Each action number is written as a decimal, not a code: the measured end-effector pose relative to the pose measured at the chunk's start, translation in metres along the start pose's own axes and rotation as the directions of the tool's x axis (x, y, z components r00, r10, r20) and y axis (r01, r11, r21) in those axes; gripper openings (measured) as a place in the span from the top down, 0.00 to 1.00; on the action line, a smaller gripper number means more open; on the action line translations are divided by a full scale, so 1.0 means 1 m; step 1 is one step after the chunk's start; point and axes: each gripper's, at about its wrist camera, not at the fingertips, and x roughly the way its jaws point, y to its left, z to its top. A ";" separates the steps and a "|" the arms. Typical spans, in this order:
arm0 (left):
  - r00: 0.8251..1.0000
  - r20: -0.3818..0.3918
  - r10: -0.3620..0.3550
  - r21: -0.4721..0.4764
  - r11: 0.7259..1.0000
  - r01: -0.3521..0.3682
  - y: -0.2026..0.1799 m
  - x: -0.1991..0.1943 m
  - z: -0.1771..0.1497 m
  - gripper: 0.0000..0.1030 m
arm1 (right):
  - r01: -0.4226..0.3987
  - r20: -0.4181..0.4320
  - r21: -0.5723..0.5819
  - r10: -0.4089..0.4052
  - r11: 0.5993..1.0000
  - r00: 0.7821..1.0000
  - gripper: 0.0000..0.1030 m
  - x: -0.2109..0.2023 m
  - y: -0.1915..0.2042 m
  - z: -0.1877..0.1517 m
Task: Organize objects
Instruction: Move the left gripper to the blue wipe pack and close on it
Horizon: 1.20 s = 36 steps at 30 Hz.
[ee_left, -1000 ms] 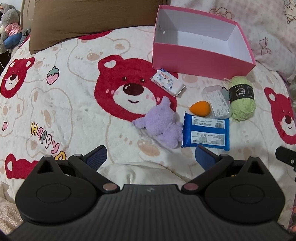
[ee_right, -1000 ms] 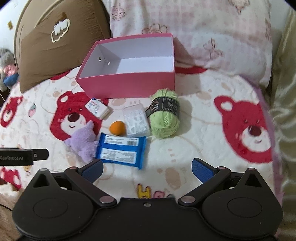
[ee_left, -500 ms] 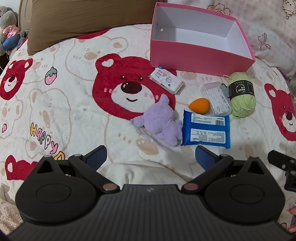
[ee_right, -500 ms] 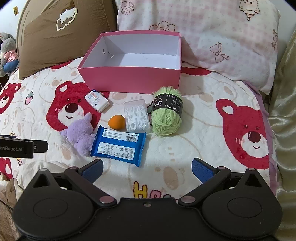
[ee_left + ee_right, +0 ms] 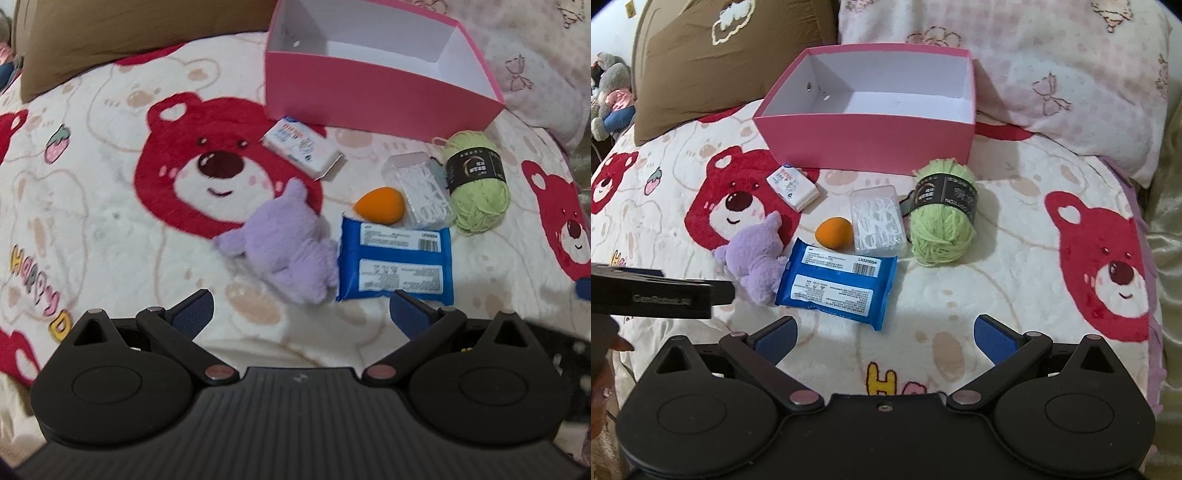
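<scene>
A pink box [image 5: 864, 142] with white inside, green yarn [image 5: 942, 229] with a black band, an orange sponge [image 5: 834, 230], a lilac plush [image 5: 753, 258], and a blue packet [image 5: 836, 284] lie on a cream blanket [image 5: 1015, 280] printed with red bears.

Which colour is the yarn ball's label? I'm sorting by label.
Black, with pale print, wrapped around the green yarn ball. The right wrist view shows it best.

right gripper [image 5: 583, 288] cut off at frame edge, label print on blue pack [image 5: 397, 264] unreadable
</scene>
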 end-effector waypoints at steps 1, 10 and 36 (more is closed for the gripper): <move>1.000 0.013 -0.005 -0.007 1.000 0.005 0.000 0.002 0.000 0.00 | -0.048 -0.012 -0.001 0.048 0.999 0.999 0.00 0.004 -0.002 0.000; 0.994 0.060 -0.095 -0.060 0.993 0.098 -0.012 0.040 -0.004 0.02 | -0.187 0.044 -0.053 0.189 0.981 0.981 0.02 0.043 -0.002 -0.010; 0.992 0.122 -0.031 -0.005 0.999 0.032 -0.025 0.079 -0.011 0.36 | -0.342 0.066 0.034 0.339 0.939 0.938 0.00 0.142 -0.019 -0.028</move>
